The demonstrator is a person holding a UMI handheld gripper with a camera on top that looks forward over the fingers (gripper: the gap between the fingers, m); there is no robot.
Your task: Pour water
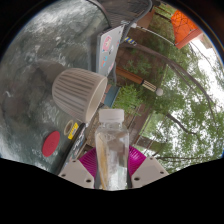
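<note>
We find the claw (112,165) clamped on a clear plastic bottle with a white cap (110,140), long axis along the fingers, cap pointing ahead toward a ribbed beige cup (80,93), just beyond.

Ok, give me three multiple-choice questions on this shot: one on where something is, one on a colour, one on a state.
1. Where is the bottle?
A. between the fingers
B. lying on the table beside the cup
C. inside the cup

2. What colour is the ribbed cup?
A. blue
B. beige
C. black

3. How is the cup standing?
A. upright on its base
B. tipped, its mouth turned aside
C. crushed flat

Answers: 1 A, the pink pads flank its body just above the gripper. 2 B, its ribbed side looks pale beige. 3 B, its base faces one way and its wider rim the other, beyond the bottle's cap.
</note>
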